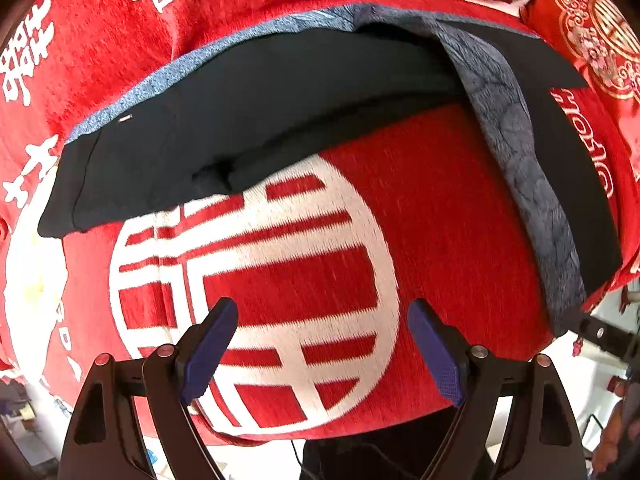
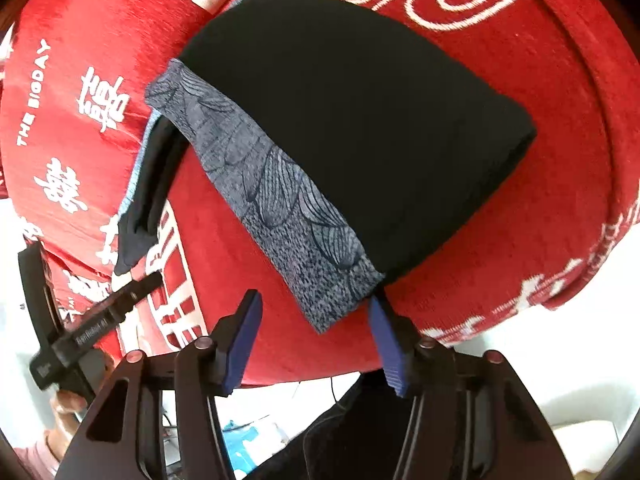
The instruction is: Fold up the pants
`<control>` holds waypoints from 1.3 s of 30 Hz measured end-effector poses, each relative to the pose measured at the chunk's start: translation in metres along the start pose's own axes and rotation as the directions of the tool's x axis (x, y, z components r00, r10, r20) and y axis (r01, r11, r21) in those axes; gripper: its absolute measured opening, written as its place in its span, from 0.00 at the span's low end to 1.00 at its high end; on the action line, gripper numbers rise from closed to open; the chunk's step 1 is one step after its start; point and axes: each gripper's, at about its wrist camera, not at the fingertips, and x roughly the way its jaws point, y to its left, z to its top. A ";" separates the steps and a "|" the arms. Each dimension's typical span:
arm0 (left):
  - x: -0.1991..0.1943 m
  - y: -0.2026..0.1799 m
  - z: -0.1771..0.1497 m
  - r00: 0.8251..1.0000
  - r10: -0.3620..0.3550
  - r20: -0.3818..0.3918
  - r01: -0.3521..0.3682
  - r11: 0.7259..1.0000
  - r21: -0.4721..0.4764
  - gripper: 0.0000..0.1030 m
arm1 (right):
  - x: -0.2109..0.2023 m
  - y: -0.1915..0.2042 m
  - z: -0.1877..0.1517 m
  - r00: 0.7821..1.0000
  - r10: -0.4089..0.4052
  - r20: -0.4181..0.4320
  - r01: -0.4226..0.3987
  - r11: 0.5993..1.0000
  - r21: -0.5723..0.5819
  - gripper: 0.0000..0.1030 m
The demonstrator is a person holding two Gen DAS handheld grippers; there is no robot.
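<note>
Black pants with a grey-blue patterned side band lie on a red cloth with white characters. One leg runs across the far side, the other bends toward me on the right. My left gripper is open and empty above the cloth, short of the pants. In the right wrist view the pants lie with the patterned band along the near edge. My right gripper is open, its jaws on either side of the band's near corner, not closed on it. The left gripper shows at the left.
The red cloth's near edge drops off just in front of my right gripper. A red embroidered cushion sits at the far right. Cables and clutter lie on the floor below.
</note>
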 end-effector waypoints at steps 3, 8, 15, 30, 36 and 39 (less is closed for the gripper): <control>-0.002 0.000 -0.005 1.000 -0.011 0.000 0.011 1.000 0.002 0.85 | -0.007 -0.001 -0.002 0.997 0.068 0.033 -0.067 0.998 -0.013 0.54; 0.003 -0.013 -0.002 0.999 -0.033 -0.022 0.033 0.999 -0.013 0.85 | 0.001 -0.003 0.002 0.995 0.098 0.023 -0.098 0.995 -0.002 0.54; -0.009 -0.031 0.023 1.000 -0.027 -0.013 0.026 0.998 -0.052 0.85 | -0.019 -0.011 0.028 0.980 0.194 -0.038 -0.191 0.978 0.082 0.05; -0.027 -0.043 0.128 0.999 0.014 0.040 -0.007 0.986 -0.166 0.85 | -0.137 0.057 0.282 0.980 0.109 0.165 -0.073 0.974 -0.214 0.06; -0.002 -0.053 0.163 0.999 0.042 0.030 -0.036 0.982 -0.184 0.85 | -0.093 0.063 0.363 0.959 -0.214 0.187 0.269 0.896 -0.354 0.12; 0.006 -0.060 0.177 0.998 0.057 0.027 -0.051 0.983 -0.177 0.85 | -0.082 0.049 0.370 0.946 -0.276 0.173 0.322 0.872 -0.369 0.68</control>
